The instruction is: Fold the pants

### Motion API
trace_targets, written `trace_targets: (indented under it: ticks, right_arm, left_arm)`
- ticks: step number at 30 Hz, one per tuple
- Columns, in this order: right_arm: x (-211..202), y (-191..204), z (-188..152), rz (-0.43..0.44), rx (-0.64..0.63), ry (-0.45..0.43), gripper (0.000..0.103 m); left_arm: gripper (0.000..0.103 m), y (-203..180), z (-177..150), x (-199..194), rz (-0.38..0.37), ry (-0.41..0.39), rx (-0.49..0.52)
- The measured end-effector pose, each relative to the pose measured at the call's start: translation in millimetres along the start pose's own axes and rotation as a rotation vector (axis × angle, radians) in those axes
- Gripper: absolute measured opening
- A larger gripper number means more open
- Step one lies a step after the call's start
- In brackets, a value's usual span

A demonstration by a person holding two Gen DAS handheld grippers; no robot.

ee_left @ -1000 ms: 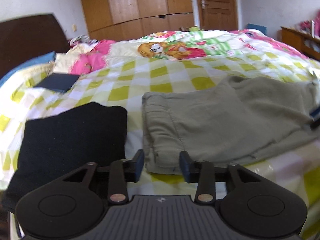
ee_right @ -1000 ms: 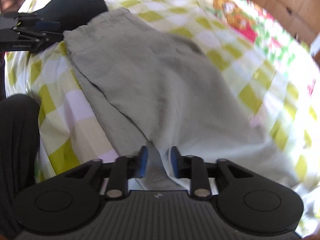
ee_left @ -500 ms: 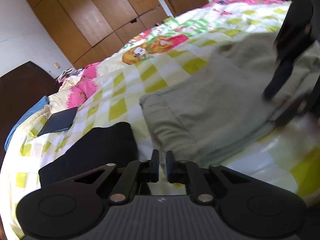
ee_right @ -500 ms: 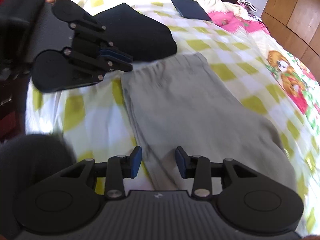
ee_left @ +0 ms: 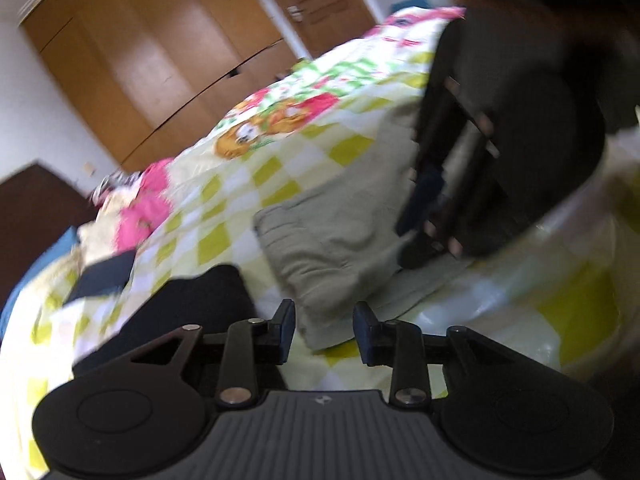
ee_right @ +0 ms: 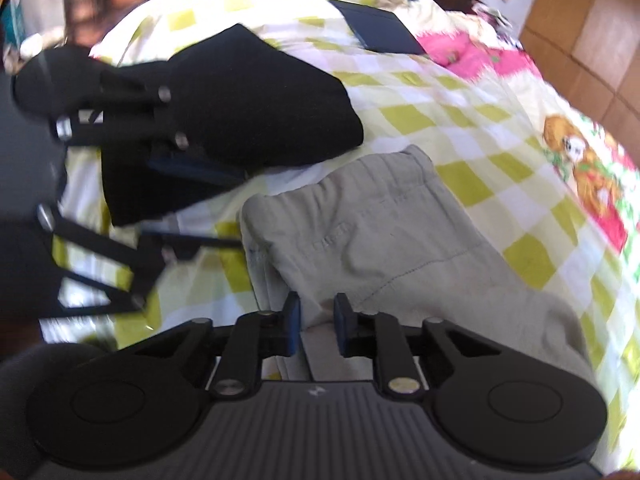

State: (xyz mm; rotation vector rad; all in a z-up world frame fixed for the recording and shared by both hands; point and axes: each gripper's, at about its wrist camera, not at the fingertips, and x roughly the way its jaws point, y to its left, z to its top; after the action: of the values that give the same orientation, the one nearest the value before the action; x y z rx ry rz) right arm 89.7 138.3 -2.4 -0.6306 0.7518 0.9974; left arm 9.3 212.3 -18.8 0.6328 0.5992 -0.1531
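Grey-green cotton pants: waistband leftward, legs rightward; right hand-held gripper closing on near edge; left hand-held gripper open, empty.

Bed — grey pants, black garment.

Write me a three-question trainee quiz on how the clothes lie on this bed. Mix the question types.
1. True or false: the black garment lies on top of the pants.
2. The sheet under the pants is: A) striped, B) yellow-green and white checks, C) plain blue.
3. Which part of the pants lies nearest the black garment?

Key:
1. False. It lies beside them on the sheet.
2. B.
3. The waistband.
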Motion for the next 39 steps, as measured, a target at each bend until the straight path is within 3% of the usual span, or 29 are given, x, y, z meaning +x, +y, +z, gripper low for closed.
trace_targets:
  ticks: [3,5,9,10,11,12,13,15,16,17,19,24,26,28,31,33,34,35,39]
  right_arm:
    - [-1.4,-1.0,2.8,0.021,0.018,0.005,0.012]
    - [-2.1,0.0,3.2,0.026,0.009,0.006,0.011]
    - [-5.0,3.6,4.3,0.011,-0.043,0.003,0.014]
    - [-3.5,5.3,4.2,0.002,-0.064,0.008,0.024]
    - [-2.2,7.4,3.3,0.001,-0.078,0.013,0.043]
    - [-0.7,8.7,2.1,0.008,-0.086,0.010,0.050]
    - [1.4,10.2,0.7,0.002,-0.093,0.002,0.050]
    - [10.6,13.1,-0.2,-0.030,-0.106,0.018,0.038]
    - [14.9,12.3,0.7,-0.042,-0.093,0.033,0.012]
    - [17.1,9.7,3.2,-0.041,-0.071,0.046,0.005]
    - [8.2,3.9,12.2,-0.039,-0.035,0.014,0.005]
    - [-40.1,11.4,30.3,-0.145,-0.045,-0.173,0.010]
    - [-27.1,20.2,26.2,-0.120,-0.053,-0.147,0.010]
    - [7.9,26.1,16.6,-0.076,-0.039,-0.053,0.010]
    - [39.0,33.7,3.6,-0.065,-0.033,0.025,0.014]
    - [28.2,30.5,6.0,-0.044,0.001,-0.003,0.031]
    - [20.2,25.8,6.6,-0.026,0.028,-0.021,0.052]
    - [10.7,20.5,5.4,-0.014,0.049,-0.043,0.061]
    - [-24.2,0.5,-12.6,-0.049,0.137,-0.110,0.061]
  left_arm:
    - [0.048,-6.2,5.8,13.3,0.051,0.005,0.068]
    - [0.028,-7.2,8.0,21.8,0.066,0.013,0.096]
    - [0.026,-3.7,12.0,23.1,0.085,0.000,0.120]
    - [0.025,-2.8,12.0,22.0,0.086,-0.005,0.122]
    - [0.025,-1.9,11.6,21.1,0.086,-0.009,0.119]
    - [0.025,-1.5,10.7,20.5,0.084,-0.011,0.117]
    - [0.025,-1.6,9.3,20.9,0.084,-0.010,0.117]
    - [0.025,-2.9,5.4,21.1,0.085,-0.009,0.116]
    - [0.025,-3.2,4.6,21.2,0.088,-0.008,0.117]
    - [0.024,-2.6,4.9,20.8,0.093,-0.010,0.119]
    - [0.024,2.5,8.2,17.6,0.117,-0.028,0.119]
    - [0.023,24.3,13.3,-3.6,0.191,-0.102,0.053]
    - [0.022,22.6,6.5,0.8,0.174,-0.068,0.040]
    - [0.022,13.2,-6.0,14.7,0.154,-0.002,0.068]
    - [0.022,-3.1,-22.9,29.6,0.149,0.088,0.121]
    - [0.024,-5.4,-25.4,26.2,0.154,0.110,0.121]
    - [0.024,-4.6,-23.8,21.4,0.154,0.109,0.108]
    - [0.024,-2.7,-21.8,16.0,0.155,0.106,0.093]
    - [0.024,2.5,-13.1,-0.5,0.204,0.104,0.045]
